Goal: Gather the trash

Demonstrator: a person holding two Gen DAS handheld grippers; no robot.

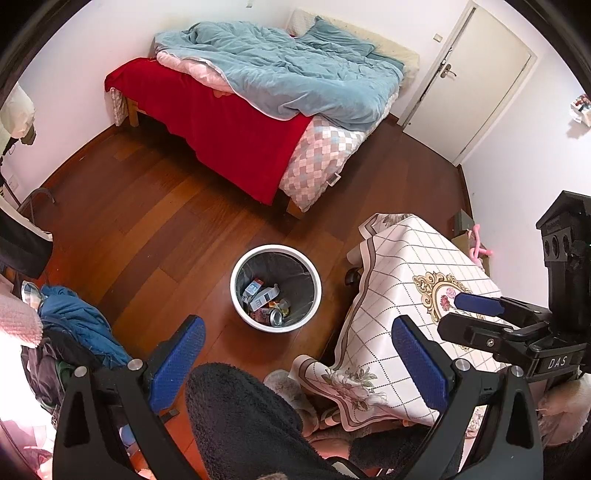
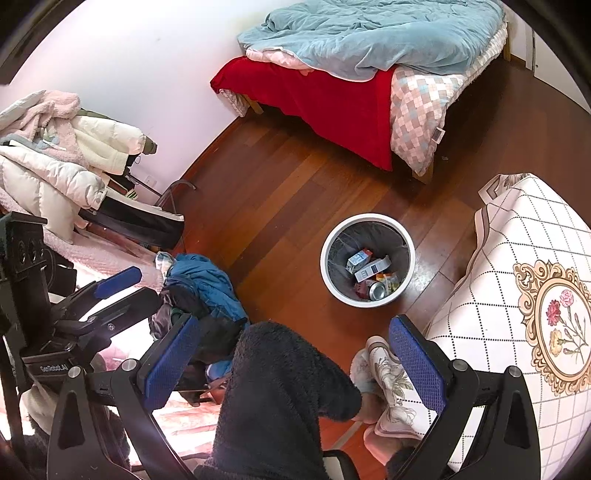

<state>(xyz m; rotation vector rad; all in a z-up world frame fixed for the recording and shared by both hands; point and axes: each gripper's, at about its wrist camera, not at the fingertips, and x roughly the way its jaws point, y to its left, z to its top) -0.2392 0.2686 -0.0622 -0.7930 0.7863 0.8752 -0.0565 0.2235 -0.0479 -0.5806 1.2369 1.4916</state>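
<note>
trash point(image 1: 266, 303) heaped in bin point(image 1: 236, 291), labels unreadable | both jaws wide, empty

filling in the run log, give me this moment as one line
left hand-held gripper open, empty | right hand-held gripper open, empty | trash bin on floor, holds cartons and can

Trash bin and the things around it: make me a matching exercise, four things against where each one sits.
Things:
1. trash bin
2. blue quilt
3. drink can
4. floral tablecloth

Places:
A. on the bed
B. draped over the table
C. standing on the wooden floor
D. lying inside the bin

Pairs: 1-C, 2-A, 3-D, 4-B

Both the left claw and the right claw are open and empty.
</note>
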